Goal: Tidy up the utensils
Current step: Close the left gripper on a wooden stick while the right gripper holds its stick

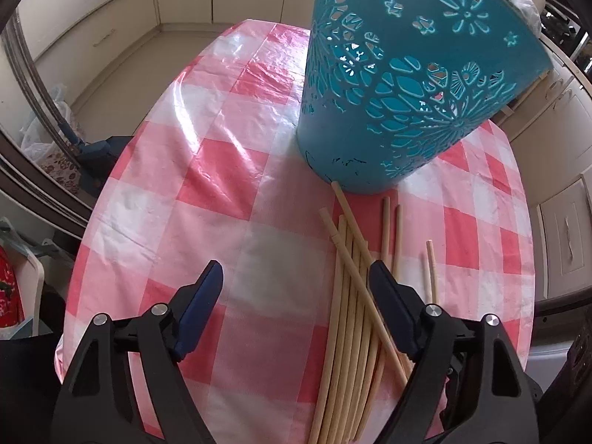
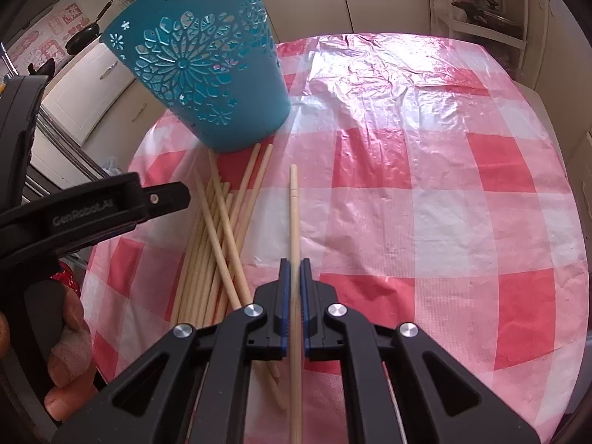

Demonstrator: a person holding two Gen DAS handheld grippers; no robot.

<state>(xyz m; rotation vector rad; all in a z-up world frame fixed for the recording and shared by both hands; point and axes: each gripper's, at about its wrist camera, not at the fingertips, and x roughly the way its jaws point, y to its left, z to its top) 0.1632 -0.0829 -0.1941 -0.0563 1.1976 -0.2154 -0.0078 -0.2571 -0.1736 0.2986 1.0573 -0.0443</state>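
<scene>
A round table (image 2: 425, 199) under a pink-and-white checked plastic cloth carries everything, and most of its surface toward the far and right edges lies bare, wrinkled cloth with nothing on it. The teal cut-out basket (image 2: 207, 74) stands upright near the table's far left edge, its base touching the tips of the loose chopsticks. The pile of chopsticks (image 1: 351, 296) lies fanned on the cloth from the basket's foot back toward the near edge, some crossing over others, with 2 or 3 lying slightly apart on the pile's right side. The right gripper (image 2: 295, 270) has its blue pads pressed together on 1 single chopstick (image 2: 294, 203), which runs straight out ahead between them, just beside the pile. The left gripper (image 1: 296, 277) hangs over the near part of the table with its fingers spread wide, nothing between them; its right finger (image 1: 388, 288) sits over the edge of the pile. In the right wrist view a hand (image 2: 66, 336) grips that tool's handle at the left. Cream cupboards (image 1: 92, 11) ring the table, and a pan (image 2: 83, 37) sits behind the basket.
</scene>
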